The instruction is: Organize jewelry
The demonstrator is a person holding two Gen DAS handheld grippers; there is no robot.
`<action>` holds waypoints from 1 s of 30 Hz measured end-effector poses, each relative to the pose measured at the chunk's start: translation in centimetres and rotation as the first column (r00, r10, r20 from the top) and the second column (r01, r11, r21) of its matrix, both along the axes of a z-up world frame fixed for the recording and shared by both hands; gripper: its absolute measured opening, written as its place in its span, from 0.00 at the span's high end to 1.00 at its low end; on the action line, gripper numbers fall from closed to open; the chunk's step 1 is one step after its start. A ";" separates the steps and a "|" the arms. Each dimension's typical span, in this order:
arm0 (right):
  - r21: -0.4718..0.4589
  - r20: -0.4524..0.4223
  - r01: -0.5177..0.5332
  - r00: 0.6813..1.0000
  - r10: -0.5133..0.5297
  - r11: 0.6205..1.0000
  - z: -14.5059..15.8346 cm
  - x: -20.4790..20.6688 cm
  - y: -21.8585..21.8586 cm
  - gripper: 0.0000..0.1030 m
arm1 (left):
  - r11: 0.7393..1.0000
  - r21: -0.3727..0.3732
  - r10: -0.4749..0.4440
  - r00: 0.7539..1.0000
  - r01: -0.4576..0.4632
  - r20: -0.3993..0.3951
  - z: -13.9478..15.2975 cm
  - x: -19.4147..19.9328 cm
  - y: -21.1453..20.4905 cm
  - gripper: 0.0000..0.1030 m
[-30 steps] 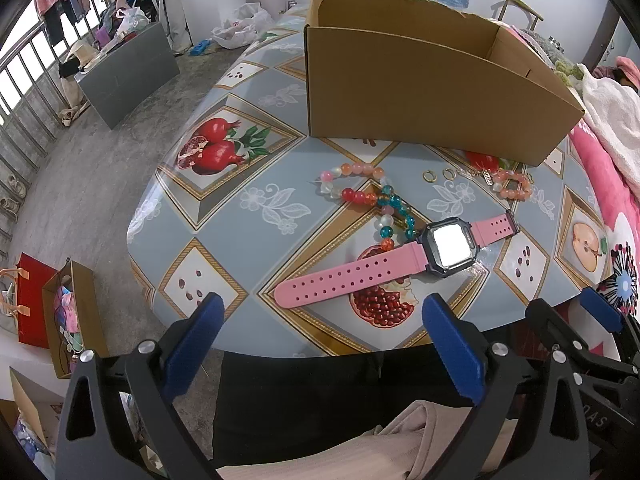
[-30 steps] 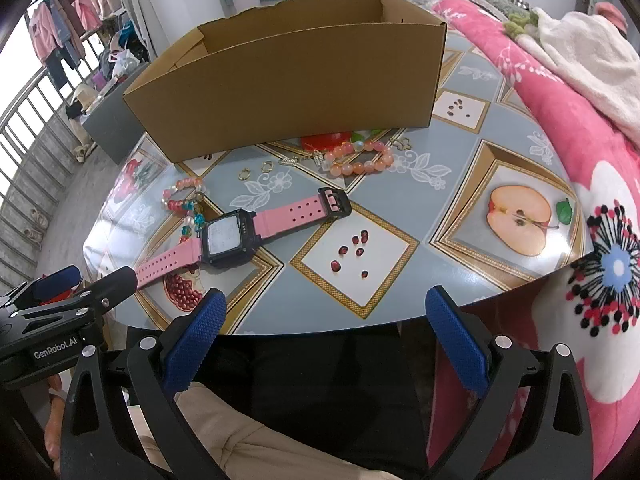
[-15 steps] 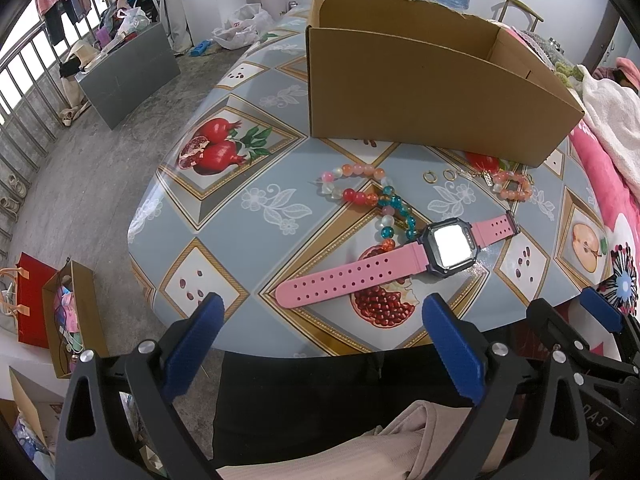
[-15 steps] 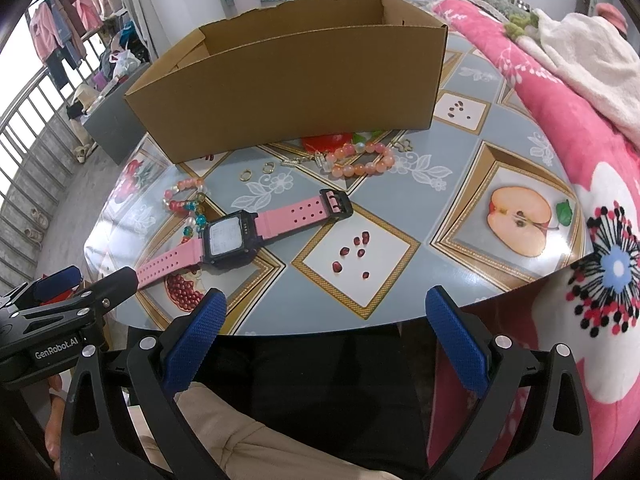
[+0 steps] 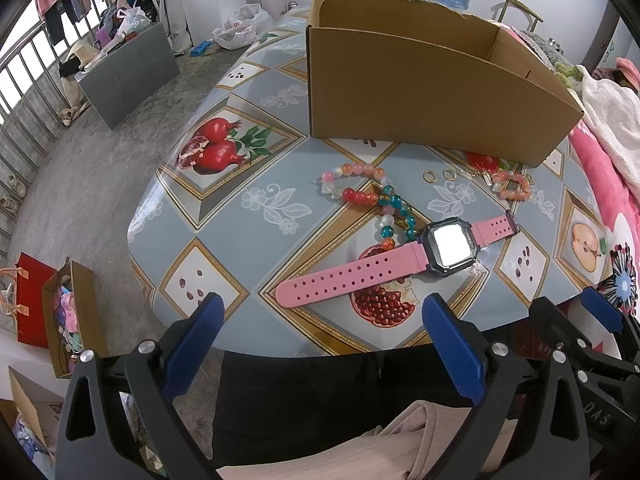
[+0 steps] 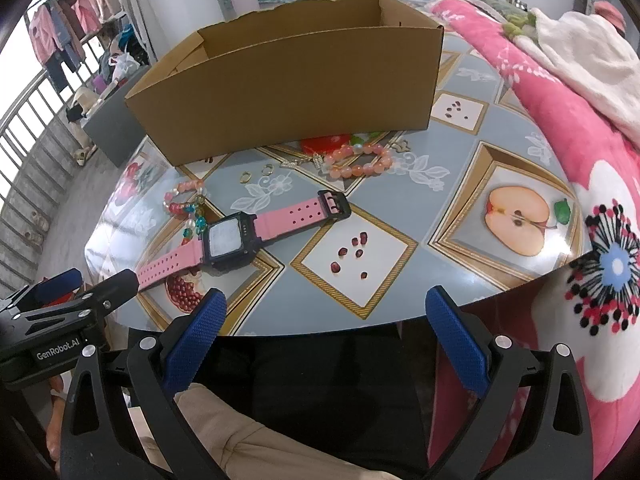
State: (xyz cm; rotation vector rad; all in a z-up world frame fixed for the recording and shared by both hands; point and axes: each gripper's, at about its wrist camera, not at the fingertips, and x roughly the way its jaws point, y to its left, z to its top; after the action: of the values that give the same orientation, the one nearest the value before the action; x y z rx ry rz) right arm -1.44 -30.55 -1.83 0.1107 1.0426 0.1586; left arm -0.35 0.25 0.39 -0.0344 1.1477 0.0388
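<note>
the cardboard box (image 5: 420,92) stands open-topped toward the far side of the counter (image 5: 256,208), and everything else lies on the near side of it. closest to the box, just in front of its long wall, two small gold rings (image 5: 439,176) sit side by side, and beside them, toward the box's right end, a peach bead bracelet (image 6: 358,161) lies in a loop with a little metal charm (image 6: 317,160) at its left. nearer the box's left half a multicoloured bead bracelet (image 5: 370,200) lies flat in a loose curl, pink and orange beads giving way to red and teal. one end of it touches or slips under the strap of the pink watch (image 5: 400,260), which lies face up farther from the box, close to the counter's near edge, stretched out at a slant with its dark case and buckle end pointing toward the box's right end. both tools hang below that near edge, well apart from the box and touching nothing on the counter: the left gripper (image 5: 320,344) has its blue-padded jaws spread wide and empty, and the right gripper (image 6: 324,340) is the same, jaws apart with nothing between them. under them are a person's lap in dark cloth and a beige sleeve (image 5: 360,452). off the box's right end a pink flowered blanket (image 6: 580,152) is heaped.
</note>
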 end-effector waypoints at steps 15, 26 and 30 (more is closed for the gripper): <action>0.018 0.015 0.020 1.000 -0.020 1.000 -0.2 0.0 -0.2 0.07 | 0.999 -0.032 -0.007 1.000 0.007 -0.006 -0.2 0.8 0.3 0.05; -0.025 0.250 -0.132 0.959 0.134 0.991 2.4 0.1 0.1 0.07 | 0.995 0.061 -0.086 0.973 0.075 0.214 2.2 1.6 1.5 0.05; -0.083 0.321 -0.244 0.911 0.258 0.966 2.8 0.2 0.9 0.07 | 0.992 -0.014 -0.114 0.942 0.125 0.317 2.5 1.5 3.2 0.05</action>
State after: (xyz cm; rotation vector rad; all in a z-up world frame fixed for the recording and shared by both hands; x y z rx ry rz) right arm -1.22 -29.70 0.96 -0.0879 0.7200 0.3772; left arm 1.17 3.45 2.90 -0.0007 0.8273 -0.0921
